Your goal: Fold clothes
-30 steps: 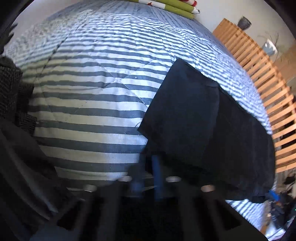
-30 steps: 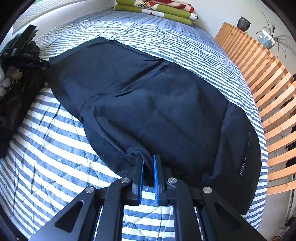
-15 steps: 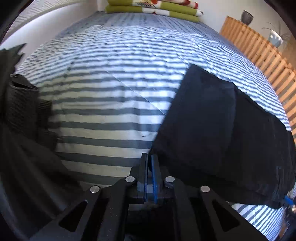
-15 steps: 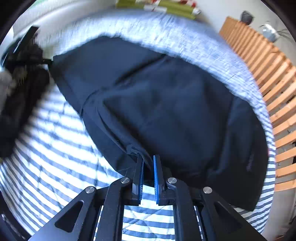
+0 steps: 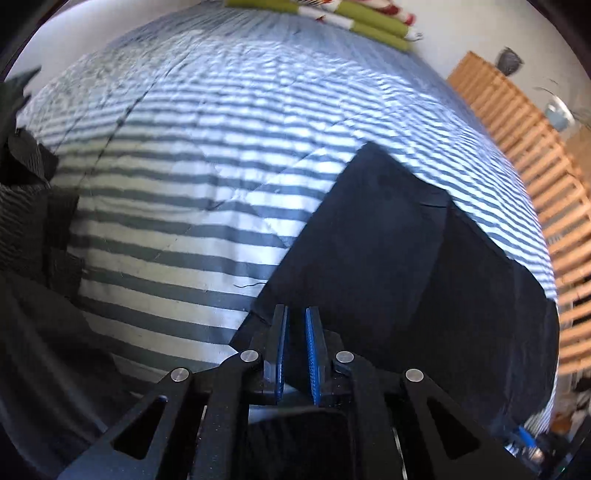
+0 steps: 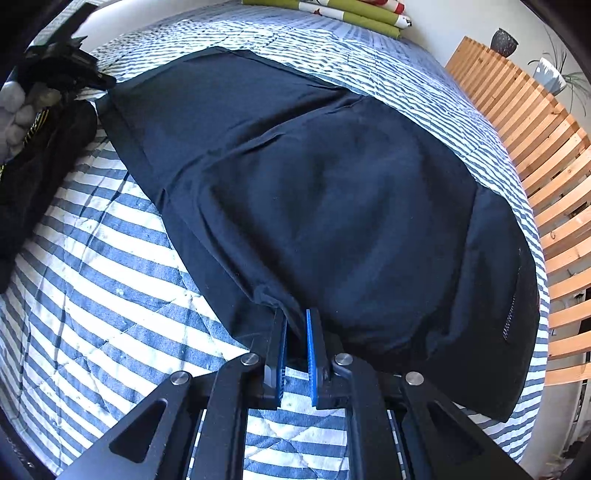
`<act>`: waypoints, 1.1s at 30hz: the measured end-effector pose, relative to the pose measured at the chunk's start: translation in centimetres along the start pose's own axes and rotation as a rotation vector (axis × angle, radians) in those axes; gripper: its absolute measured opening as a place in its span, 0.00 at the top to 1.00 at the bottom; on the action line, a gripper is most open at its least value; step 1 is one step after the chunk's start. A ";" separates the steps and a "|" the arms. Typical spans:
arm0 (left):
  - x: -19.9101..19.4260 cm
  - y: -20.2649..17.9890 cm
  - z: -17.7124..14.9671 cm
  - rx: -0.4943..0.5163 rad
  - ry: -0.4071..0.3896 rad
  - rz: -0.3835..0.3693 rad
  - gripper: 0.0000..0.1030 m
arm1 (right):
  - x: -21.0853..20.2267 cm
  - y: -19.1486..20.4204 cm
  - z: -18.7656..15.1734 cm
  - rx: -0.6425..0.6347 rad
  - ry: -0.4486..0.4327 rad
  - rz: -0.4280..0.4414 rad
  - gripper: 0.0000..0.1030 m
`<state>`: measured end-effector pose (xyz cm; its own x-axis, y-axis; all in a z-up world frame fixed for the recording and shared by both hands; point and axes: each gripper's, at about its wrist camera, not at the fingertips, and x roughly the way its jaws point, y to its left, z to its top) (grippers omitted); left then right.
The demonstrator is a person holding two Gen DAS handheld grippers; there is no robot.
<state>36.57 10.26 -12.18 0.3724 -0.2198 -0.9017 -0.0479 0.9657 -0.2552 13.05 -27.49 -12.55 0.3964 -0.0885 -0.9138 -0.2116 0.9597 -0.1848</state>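
Note:
A black garment lies spread flat on the blue-and-white striped bed. In the left wrist view my left gripper hovers over the garment's near corner, its blue pads slightly apart, and the cloth lies loose below them. The right wrist view shows that gripper at the far left corner. My right gripper is shut on a bunched fold at the garment's near edge, lifting it a little off the bed.
A dark pile of clothes sits at the bed's left edge. Folded green bedding lies at the far end. A wooden slatted frame runs along the right side, with pots behind it.
My left gripper's pads were pressed together on the garment's corner half a second ago and now stand apart. The right gripper keeps its hold and has shifted only slightly.

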 end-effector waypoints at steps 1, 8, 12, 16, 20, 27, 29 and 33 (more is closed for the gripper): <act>0.2 0.2 0.0 -0.027 0.000 -0.007 0.90 | 0.0 0.0 0.0 -0.001 -0.001 -0.001 0.92; -0.7 1.1 -1.0 -0.090 -0.032 0.001 0.52 | -0.4 0.3 -0.3 -0.009 -0.009 -0.002 0.92; -0.7 1.7 -1.4 -0.112 -0.032 -0.016 0.52 | -0.1 0.3 -0.2 -0.005 -0.008 -0.003 0.92; 0.3 1.6 -0.7 -0.127 -0.051 -0.031 0.63 | 0.0 0.5 -0.3 -0.012 -0.010 -0.014 0.92; 0.9 1.8 -0.4 -0.159 -0.064 -0.060 0.93 | -0.1 0.4 -0.2 -0.013 -0.009 -0.011 0.92; -1.2 1.3 -0.8 -0.095 -0.127 -0.062 0.94 | -0.8 0.2 -0.2 -0.012 -0.021 -0.006 0.92; -2.2 1.6 -1.3 -0.073 -0.130 -0.063 0.94 | -1.7 -0.1 -0.4 -0.015 -0.034 0.000 0.92; -2.4 1.9 -2.6 -0.017 -0.127 -0.017 0.94 | -2.5 -0.2 -0.7 -0.016 -0.040 0.021 0.92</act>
<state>33.14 12.23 -11.40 0.4876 -0.2161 -0.8459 -0.0558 0.9592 -0.2772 11.44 -27.69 -10.49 0.4274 -0.0574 -0.9022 -0.2348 0.9567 -0.1721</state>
